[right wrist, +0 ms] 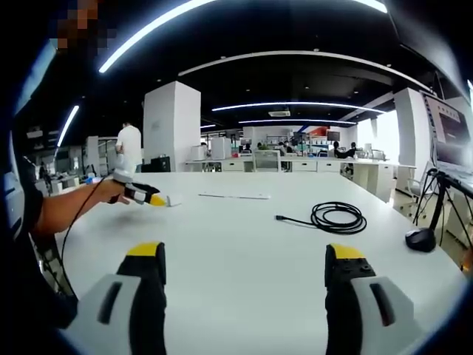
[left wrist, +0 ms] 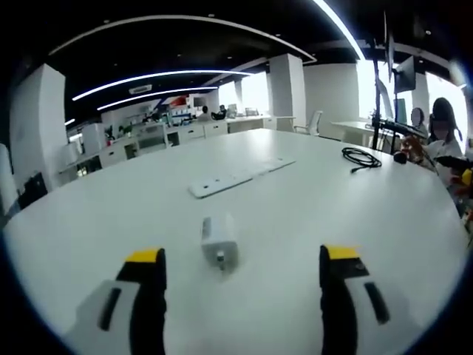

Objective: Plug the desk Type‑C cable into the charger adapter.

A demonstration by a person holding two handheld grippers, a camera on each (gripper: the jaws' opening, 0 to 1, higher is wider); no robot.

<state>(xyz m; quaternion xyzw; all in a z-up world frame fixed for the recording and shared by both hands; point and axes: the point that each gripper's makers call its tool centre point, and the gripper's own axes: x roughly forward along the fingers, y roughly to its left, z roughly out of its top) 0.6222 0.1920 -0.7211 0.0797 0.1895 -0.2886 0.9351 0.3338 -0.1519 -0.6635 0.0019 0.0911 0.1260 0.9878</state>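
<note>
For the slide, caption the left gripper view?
Open left gripper faces white charger adapter on table; coiled cable beyond.

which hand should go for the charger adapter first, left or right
Left, probably. The left tongs are open with the charger adapter lying right between and just ahead of them. The right tongs, also open, face the coiled cable farther off across the table.

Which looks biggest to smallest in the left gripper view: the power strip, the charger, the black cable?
1. Power strip, longest.
2. and 3. Charger adapter and coiled cable look alike; the charger sits nearer the camera, so I can't rank them.
</note>
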